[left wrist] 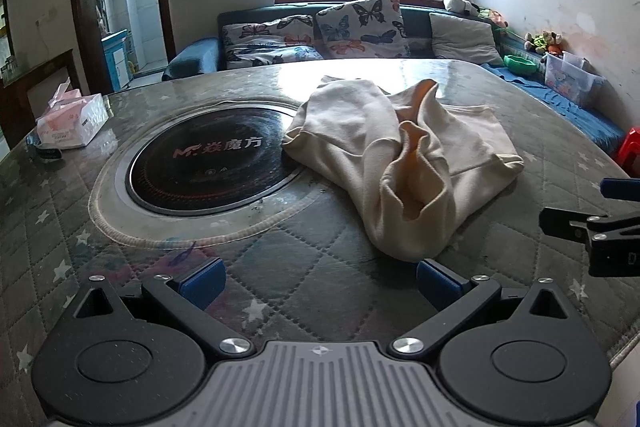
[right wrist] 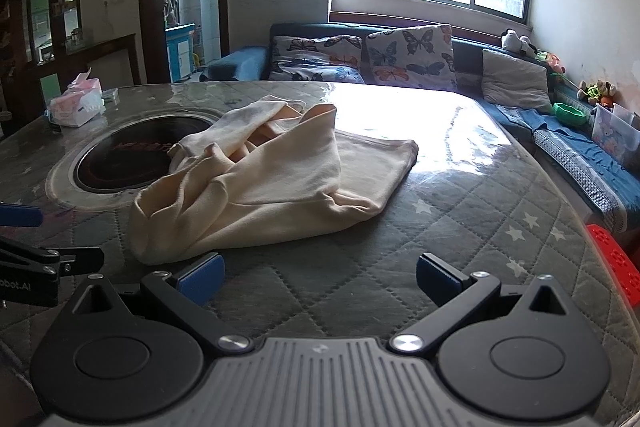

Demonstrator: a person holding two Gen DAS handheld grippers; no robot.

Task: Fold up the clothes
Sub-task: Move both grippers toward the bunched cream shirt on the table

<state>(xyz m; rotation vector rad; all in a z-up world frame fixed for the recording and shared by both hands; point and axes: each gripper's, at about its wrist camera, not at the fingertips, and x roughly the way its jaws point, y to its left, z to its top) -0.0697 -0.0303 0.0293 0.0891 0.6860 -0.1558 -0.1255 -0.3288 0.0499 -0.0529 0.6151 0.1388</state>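
Still unfolded, a crumpled cream cotton garment [left wrist: 400, 155] lay mid-table beside the round black inset hob [left wrist: 208, 163] as the left gripper [left wrist: 320, 279] and right gripper [right wrist: 320, 277] hovered spread and empty; flattening it first would likely help.

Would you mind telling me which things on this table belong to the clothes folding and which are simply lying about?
Part of the job:
- cream garment, crumpled on the table
- left gripper, open, empty
- right gripper, open, empty

Just lying about:
- tissue pack at the table's far left corner
- built-in round cooktop, partly under the garment
- quilted table cover
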